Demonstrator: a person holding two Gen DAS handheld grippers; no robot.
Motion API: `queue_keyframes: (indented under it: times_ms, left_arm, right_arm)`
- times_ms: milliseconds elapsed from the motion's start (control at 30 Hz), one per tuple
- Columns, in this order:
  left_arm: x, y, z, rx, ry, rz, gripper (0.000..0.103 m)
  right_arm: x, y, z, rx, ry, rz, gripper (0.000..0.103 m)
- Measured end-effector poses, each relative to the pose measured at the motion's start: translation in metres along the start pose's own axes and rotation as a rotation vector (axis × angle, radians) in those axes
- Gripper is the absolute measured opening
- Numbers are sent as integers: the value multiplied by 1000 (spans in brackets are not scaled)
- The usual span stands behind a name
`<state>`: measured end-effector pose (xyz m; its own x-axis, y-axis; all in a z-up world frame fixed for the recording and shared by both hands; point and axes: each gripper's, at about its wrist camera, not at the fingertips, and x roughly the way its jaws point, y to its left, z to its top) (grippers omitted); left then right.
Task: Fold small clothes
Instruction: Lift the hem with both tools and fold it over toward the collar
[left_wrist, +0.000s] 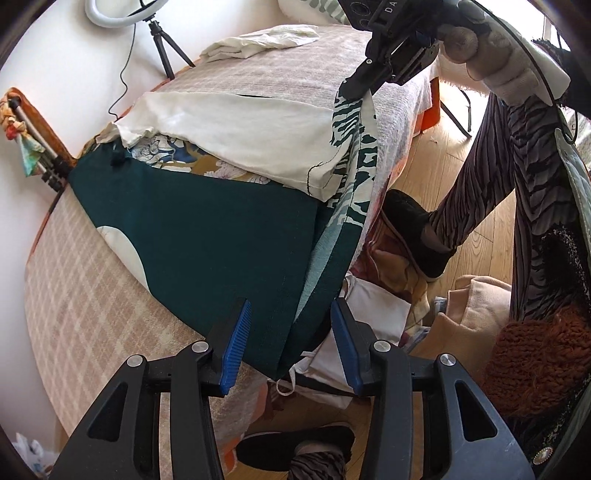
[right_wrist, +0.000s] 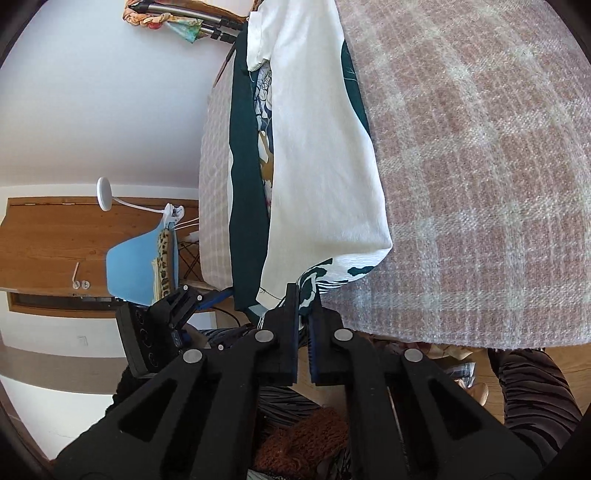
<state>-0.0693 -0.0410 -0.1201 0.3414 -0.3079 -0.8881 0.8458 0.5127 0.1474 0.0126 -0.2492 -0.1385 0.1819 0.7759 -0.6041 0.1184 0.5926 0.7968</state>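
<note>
Right tool (right_wrist: 303, 295) is pinched shut on the near corner of the dark green, white-lined patterned garment (left_wrist: 207, 236), pinning it at the edge of the pink plaid blanket-covered desk (left_wrist: 92, 295). Left tool (left_wrist: 291, 314) stands half open, straddling the opposite corner ungripped, likely set to grab for the fold.

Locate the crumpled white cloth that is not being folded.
In the left wrist view the crumpled white cloth lies at the far end of the checked blanket, beyond the dark green garment, near the ring light tripod.
</note>
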Motion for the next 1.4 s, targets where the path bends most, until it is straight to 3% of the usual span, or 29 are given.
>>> queue_keyframes:
  times_ms: [167, 300, 367, 467, 700, 867, 1167, 1400]
  left_arm:
    - [-2, -8, -3, 11, -5, -3, 43]
    - [11, -6, -1, 39, 22, 125, 43]
    - [12, -1, -1, 21, 15, 99, 42]
    - [11, 10, 2, -30, -14, 57, 4]
    - [-2, 39, 17, -168, -110, 30, 2]
    - [-6, 55, 30, -179, -153, 67, 1]
    - [7, 113, 60, -216, -176, 89, 1]
    - [36, 165, 78, -247, -157, 106, 1]
  right_arm:
    - [-4, -7, 8, 14, -21, -6, 5]
    - [-8, -8, 10, 19, -27, 6, 5]
    - [-9, -6, 10, 12, -29, 5, 5]
    - [-9, -3, 9, 7, -25, 2, 5]
    - [-10, 4, 16, 2, -47, -7, 5]
    - [-17, 18, 35, -34, -84, -34, 5]
    - [-14, 48, 101, -111, -144, -106, 5]
    - [-2, 47, 157, -96, -165, -135, 5]
